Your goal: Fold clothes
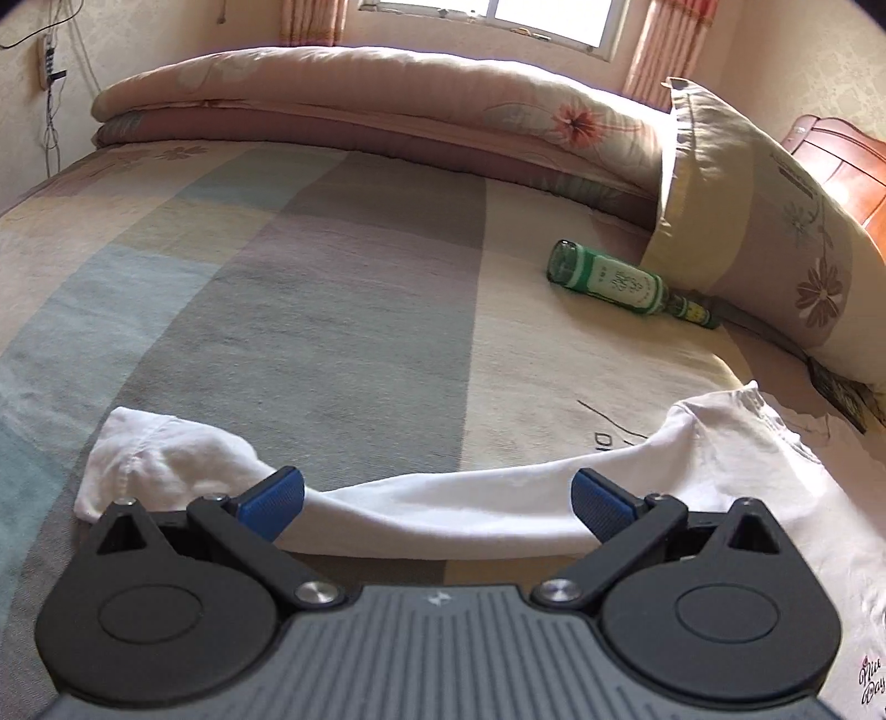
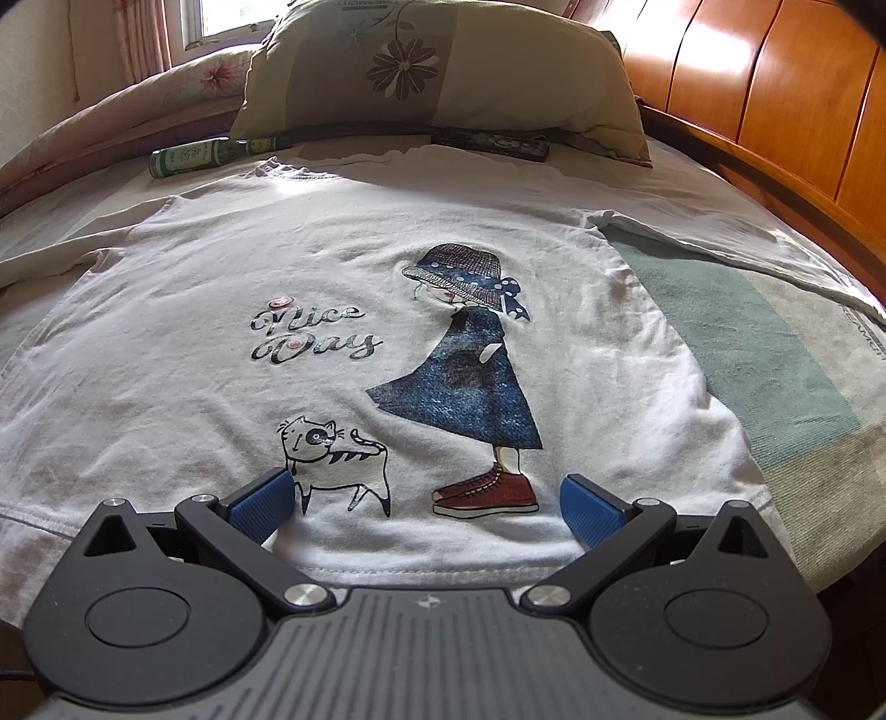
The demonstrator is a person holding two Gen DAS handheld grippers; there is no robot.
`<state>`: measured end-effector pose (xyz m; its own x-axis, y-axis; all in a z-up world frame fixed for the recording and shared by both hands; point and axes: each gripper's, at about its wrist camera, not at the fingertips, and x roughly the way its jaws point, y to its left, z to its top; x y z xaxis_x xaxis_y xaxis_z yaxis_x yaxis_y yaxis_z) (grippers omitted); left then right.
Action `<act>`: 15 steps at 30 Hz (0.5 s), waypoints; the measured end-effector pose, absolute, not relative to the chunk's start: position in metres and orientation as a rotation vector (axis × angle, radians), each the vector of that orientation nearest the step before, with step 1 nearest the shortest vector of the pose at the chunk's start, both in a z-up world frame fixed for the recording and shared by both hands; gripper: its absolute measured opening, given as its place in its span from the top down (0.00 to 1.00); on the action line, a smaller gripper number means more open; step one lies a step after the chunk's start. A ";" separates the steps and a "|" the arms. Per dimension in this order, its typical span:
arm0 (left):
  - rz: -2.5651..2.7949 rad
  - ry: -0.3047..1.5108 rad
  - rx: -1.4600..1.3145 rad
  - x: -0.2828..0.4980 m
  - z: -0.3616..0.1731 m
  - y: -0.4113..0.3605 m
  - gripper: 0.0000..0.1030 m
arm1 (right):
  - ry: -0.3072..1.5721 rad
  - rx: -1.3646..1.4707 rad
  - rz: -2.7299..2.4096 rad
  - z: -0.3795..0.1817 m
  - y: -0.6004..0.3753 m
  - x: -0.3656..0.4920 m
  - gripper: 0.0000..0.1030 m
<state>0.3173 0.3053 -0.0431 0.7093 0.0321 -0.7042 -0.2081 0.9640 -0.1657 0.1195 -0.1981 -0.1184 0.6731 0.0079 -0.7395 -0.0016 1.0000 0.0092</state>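
Nearest the right wrist camera, the right gripper (image 2: 423,501) hangs with its blue pads (image 2: 260,507) spread wide apart over the bottom hem of a white long-sleeved T-shirt (image 2: 221,266), gripping nothing; it sits at the hem's middle, probably lined up to pinch that edge and carry it toward the collar. The shirt lies print-side up and mostly flat on the bed (image 2: 775,354), its cat, girl in a blue dress and "Nice Day" lettering all readable, which suggests it has been spread out ready for a first fold. In the left wrist view the left gripper (image 1: 437,498) is likewise open and empty, poised just above the shirt's long sleeve (image 1: 443,507), which stretches across the near foreground to a rumpled cuff at the left — a fair spot to grab it and lay it over the body. Farther off, a green glass bottle (image 1: 609,279) lies on its side on the bed sheet, just beside the floral pillow (image 1: 747,221) and clear of the shirt, so it should not hinder folding. Beyond, a folded quilt (image 1: 360,94) runs along the far edge under the window (image 1: 487,22), and a wooden headboard (image 2: 747,99) rises at the right.
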 end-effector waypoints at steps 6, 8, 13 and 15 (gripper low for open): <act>0.030 0.755 -0.176 0.357 -0.045 0.258 0.01 | 0.859 -0.022 0.063 -0.102 -0.191 0.124 0.00; -0.014 0.755 -0.223 0.370 -0.049 0.250 0.01 | 0.847 -0.030 0.082 -0.098 -0.186 0.124 0.00; -0.118 0.775 -0.313 0.401 -0.062 0.230 0.01 | 0.837 -0.022 0.121 -0.093 -0.181 0.132 0.00; -0.120 0.782 -0.312 0.411 -0.066 0.223 0.01 | 0.833 -0.014 0.115 -0.092 -0.181 0.134 0.00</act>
